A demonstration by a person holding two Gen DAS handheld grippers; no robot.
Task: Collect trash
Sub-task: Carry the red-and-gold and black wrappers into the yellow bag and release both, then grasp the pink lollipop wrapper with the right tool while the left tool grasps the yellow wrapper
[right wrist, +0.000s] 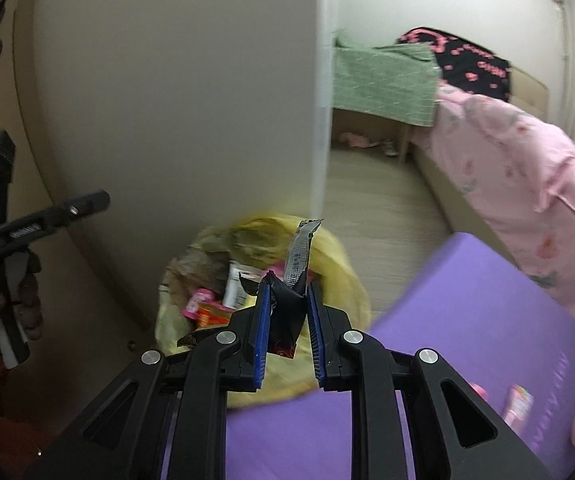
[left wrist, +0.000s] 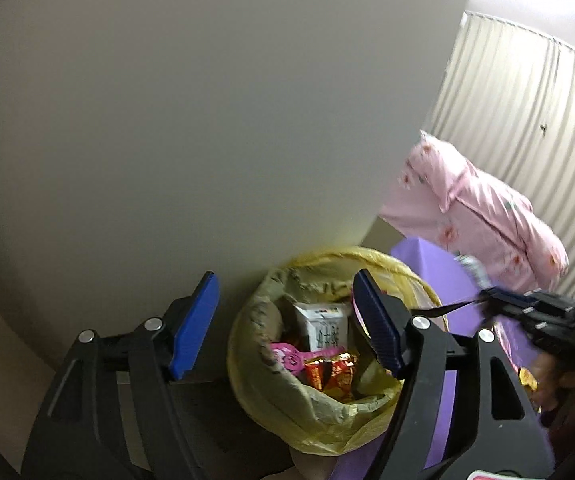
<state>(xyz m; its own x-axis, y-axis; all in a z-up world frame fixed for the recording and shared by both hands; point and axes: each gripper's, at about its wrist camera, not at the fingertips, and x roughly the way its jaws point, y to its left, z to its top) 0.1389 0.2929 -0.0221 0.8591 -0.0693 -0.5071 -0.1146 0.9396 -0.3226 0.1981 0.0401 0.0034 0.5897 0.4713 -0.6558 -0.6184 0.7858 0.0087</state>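
A round trash bin point(left wrist: 327, 356) lined with a crinkled, thin yellow plastic bag point(left wrist: 311, 412) stands against a smooth pale wall point(left wrist: 191, 128), just beside a flat purple mat point(right wrist: 459, 320). Inside lie a white carton point(left wrist: 321, 326), a glossy pink packet point(left wrist: 289, 358) and shiny red-and-gold wrappers point(left wrist: 333, 372). The left gripper point(left wrist: 287, 326) tilts down over the bin, its ribbed blue pads spread wide with nothing between them. The right gripper point(right wrist: 287, 328) also angles down toward the bin, jaws pressed on a crumpled dark wrapper point(right wrist: 285, 312) with a silvery foil strip poking upward; blur makes its print unreadable. A soft pink floral quilt point(right wrist: 527, 168) drapes over the bed beyond the mat.
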